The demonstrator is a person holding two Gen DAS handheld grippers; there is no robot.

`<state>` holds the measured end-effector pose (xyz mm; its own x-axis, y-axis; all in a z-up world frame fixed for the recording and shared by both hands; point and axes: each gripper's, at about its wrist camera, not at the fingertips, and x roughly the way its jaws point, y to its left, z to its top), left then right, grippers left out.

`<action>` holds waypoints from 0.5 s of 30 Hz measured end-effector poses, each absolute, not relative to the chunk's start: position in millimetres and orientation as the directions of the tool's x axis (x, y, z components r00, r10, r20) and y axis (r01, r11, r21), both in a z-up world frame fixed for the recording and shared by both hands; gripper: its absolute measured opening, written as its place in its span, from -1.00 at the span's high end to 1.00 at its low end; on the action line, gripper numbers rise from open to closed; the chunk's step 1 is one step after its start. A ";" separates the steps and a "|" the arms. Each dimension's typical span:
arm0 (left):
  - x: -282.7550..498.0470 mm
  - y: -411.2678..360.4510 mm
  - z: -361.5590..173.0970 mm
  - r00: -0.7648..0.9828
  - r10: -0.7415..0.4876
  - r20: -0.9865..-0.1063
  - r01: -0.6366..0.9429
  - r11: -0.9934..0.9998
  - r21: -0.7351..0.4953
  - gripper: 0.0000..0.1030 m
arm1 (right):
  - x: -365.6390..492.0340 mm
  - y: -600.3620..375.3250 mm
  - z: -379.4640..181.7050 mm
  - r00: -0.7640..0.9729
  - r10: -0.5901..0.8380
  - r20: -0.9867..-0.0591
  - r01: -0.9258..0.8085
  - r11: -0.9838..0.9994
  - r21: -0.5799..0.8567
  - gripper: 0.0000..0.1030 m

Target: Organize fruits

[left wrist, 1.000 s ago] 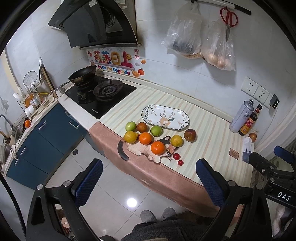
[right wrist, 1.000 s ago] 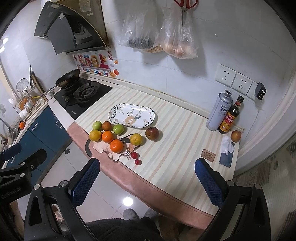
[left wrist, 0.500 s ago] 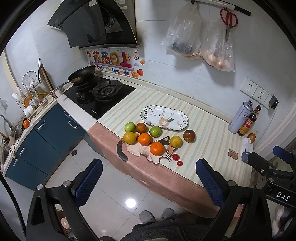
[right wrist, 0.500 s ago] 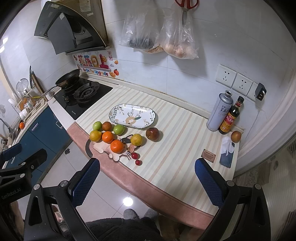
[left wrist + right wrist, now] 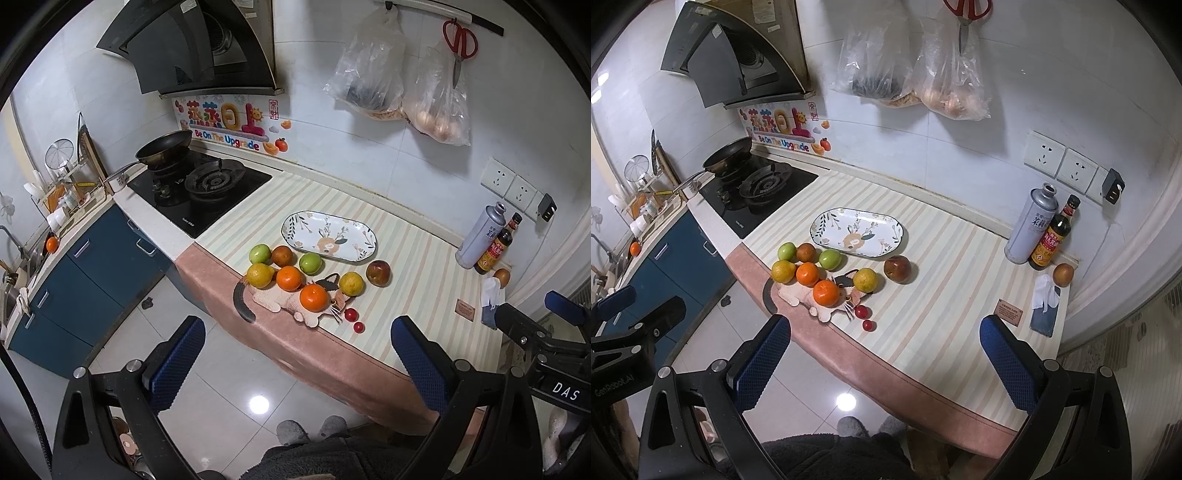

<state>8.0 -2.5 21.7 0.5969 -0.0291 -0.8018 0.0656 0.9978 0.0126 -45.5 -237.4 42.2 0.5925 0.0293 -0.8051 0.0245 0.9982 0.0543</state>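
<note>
Several fruits lie in a cluster on the striped counter: an orange [image 5: 314,297] [image 5: 826,292] on a cat-shaped wooden board [image 5: 280,302], green apples [image 5: 310,263], a yellow citrus [image 5: 351,283], a red apple [image 5: 378,273] [image 5: 897,268] and two small red fruits [image 5: 351,314]. An empty oval floral plate [image 5: 328,236] [image 5: 858,232] lies just behind them. My left gripper [image 5: 295,354] is open and empty, held above the floor short of the counter edge. My right gripper [image 5: 884,350] is open and empty, above the counter's front edge.
A gas stove [image 5: 199,184] with a pan [image 5: 164,147] is at the left. A spray can [image 5: 480,236] and a sauce bottle [image 5: 496,245] stand at the back right. A phone [image 5: 1043,319] and a card [image 5: 1008,312] lie at the right. Bags and scissors hang on the wall.
Both views have shifted very slightly, with the counter drifting a little in the frame. Nothing on the counter has moved and both grippers stay open.
</note>
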 end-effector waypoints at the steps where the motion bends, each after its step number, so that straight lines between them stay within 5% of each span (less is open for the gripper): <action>1: 8.2 -2.5 21.6 0.596 -0.029 -0.802 0.065 0.998 0.012 -1.00 | -45.5 -237.4 42.6 0.592 0.030 -0.805 0.024 0.998 0.056 -1.00; 15: 7.3 0.4 22.1 0.598 -0.031 -0.801 0.063 0.998 0.009 -1.00 | -45.4 -230.6 43.2 0.593 0.034 -0.804 0.022 0.998 0.058 -1.00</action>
<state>7.3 0.4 22.1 0.5983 -0.0309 -0.8006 0.0630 0.9980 0.0085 -45.4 -230.6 43.2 0.5934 0.0335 -0.8042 0.0217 0.9981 0.0576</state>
